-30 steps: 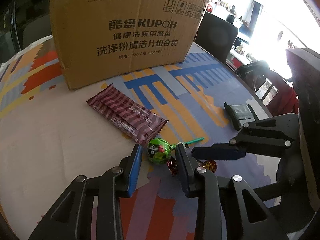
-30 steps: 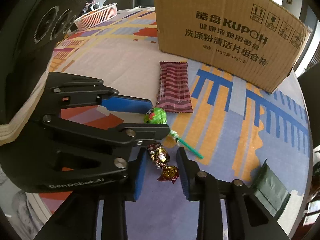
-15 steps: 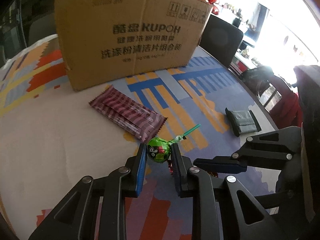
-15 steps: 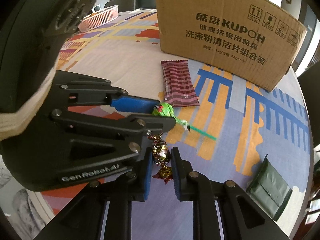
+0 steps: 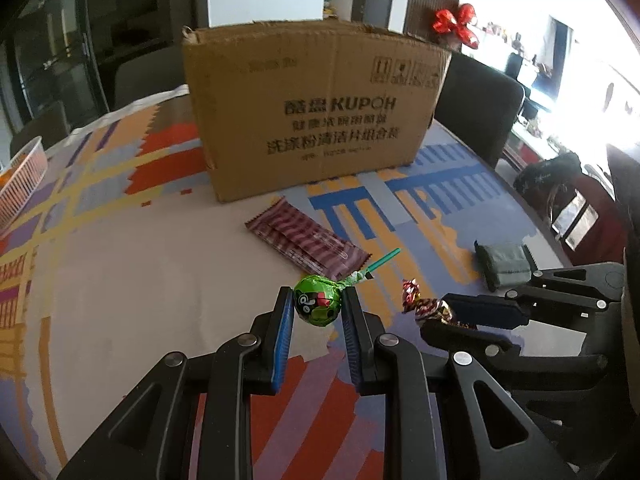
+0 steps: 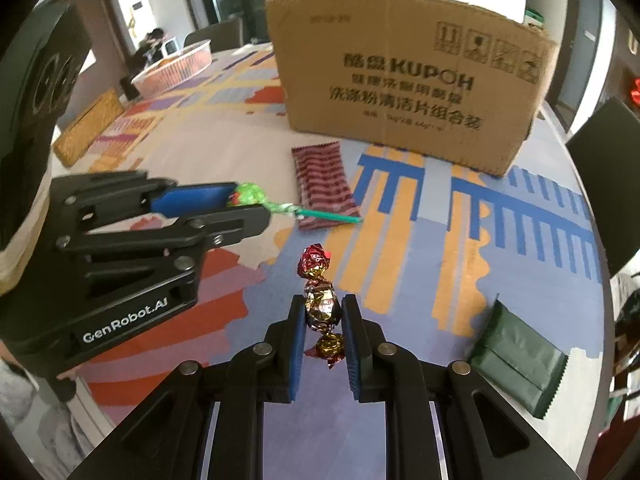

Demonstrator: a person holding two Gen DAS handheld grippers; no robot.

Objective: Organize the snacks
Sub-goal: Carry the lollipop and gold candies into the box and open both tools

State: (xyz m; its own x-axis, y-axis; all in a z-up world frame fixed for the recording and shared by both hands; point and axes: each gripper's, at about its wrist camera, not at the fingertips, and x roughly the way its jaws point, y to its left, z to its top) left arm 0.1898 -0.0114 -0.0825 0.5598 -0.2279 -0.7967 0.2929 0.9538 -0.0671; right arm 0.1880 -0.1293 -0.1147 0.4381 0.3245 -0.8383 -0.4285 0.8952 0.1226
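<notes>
The cardboard box [image 5: 316, 112] hides its own interior, and its small print is blurred. The pink basket [image 5: 22, 176] is cut off at the left edge. The green lollipop [image 6: 247, 196] sits partly behind fingers.

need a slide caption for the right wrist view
Right gripper pinches a foil-wrapped candy while the left gripper holds a green lollipop before the cardboard box.

Box [image 5: 316, 116]: I see it at the bench's [image 5: 120, 280] far edge.
Striped bar [image 5: 308, 246]: just before the box.
Flat packet [image 5: 505, 264]: near the right edge.
Basket [image 5: 20, 184]: far left edge.
</notes>
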